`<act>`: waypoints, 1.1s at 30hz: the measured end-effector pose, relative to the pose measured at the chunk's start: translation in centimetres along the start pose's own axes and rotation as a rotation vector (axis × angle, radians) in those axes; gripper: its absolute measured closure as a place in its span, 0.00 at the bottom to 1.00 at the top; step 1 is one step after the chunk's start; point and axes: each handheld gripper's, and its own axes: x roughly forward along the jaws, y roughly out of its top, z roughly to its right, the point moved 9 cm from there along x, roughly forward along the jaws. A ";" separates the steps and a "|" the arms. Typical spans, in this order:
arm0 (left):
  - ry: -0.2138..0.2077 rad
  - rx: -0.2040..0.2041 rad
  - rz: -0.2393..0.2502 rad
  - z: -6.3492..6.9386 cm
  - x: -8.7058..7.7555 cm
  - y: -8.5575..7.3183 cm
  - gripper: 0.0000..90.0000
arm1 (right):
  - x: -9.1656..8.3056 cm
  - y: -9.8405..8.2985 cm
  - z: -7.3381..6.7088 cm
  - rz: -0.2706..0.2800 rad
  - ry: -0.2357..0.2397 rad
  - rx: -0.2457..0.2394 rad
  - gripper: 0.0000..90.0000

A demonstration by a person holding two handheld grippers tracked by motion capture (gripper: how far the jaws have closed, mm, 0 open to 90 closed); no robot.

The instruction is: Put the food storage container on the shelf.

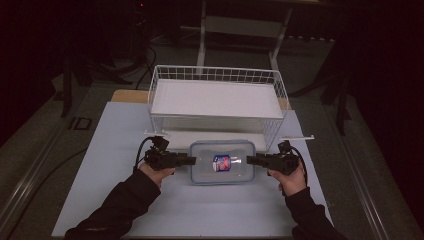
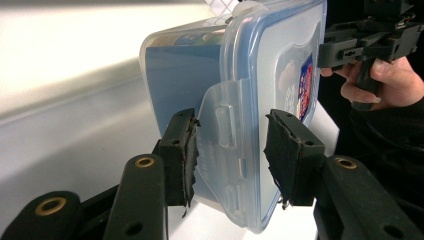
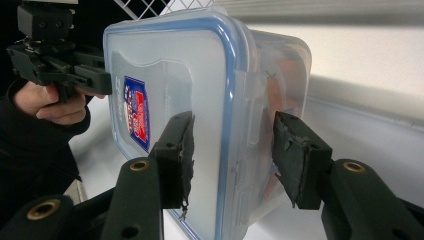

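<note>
Table (image 1: 125,200) under me carries a white wire basket (image 1: 218,75) at the far side and, just before it, the clear blue-rimmed box (image 1: 222,161), whose end latches my left tongs (image 1: 192,160) and right tongs (image 1: 249,160) clamp, one at each end.

Box (image 1: 222,162): clear plastic, slightly cloudy, smooth and faintly glossy; lid (image 2: 280,65) rimmed with a blue seal, latch flap (image 2: 227,145) of the same translucent plastic. Label (image 1: 222,162): glossy printed sticker, red, blue and white.

Left gripper (image 2: 231,150) and right gripper (image 3: 232,160): matt black hard plastic with brass-coloured eyelets; pads (image 2: 187,150) of black foam or rubber, rough, frayed and torn at the edges.

Basket (image 1: 218,75): white coated metal wire, smooth.

Table (image 1: 115,150): pale matt board, even finish.

Sleeve (image 1: 125,200): black matt cloth.
</note>
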 end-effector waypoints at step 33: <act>0.073 0.047 0.122 -5.3 3.6 4.3 0.59 | 2.6 4.3 5.2 0.168 -0.061 0.011 0.57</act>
